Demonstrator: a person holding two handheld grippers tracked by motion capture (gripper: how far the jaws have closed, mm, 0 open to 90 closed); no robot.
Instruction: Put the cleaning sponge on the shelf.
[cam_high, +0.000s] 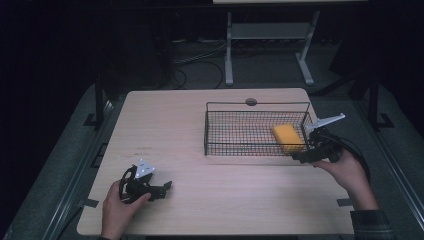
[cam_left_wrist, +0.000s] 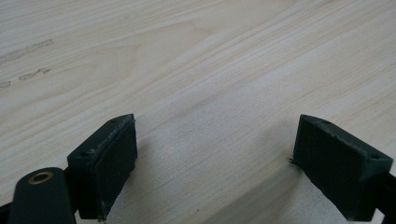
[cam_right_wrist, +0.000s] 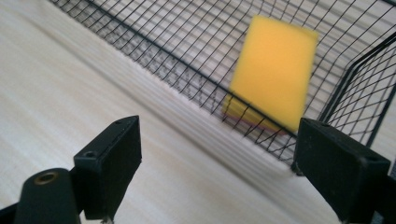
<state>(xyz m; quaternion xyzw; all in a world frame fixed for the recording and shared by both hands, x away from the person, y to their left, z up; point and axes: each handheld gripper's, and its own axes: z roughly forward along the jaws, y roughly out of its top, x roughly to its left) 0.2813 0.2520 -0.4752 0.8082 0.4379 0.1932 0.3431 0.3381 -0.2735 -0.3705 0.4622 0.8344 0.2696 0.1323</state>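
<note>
Sponge (cam_right_wrist: 273, 70) (blurred) behind basket (cam_right_wrist: 187, 70) mesh

Dim room, lit tabletop (cam_high: 200, 115); motion blur in right gripper view, w/ soft shadows.

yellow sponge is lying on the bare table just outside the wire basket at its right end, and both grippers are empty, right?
Not quite. The yellow sponge lies inside the wire basket, at its right end, as the high view shows. Both grippers are indeed empty.
</note>
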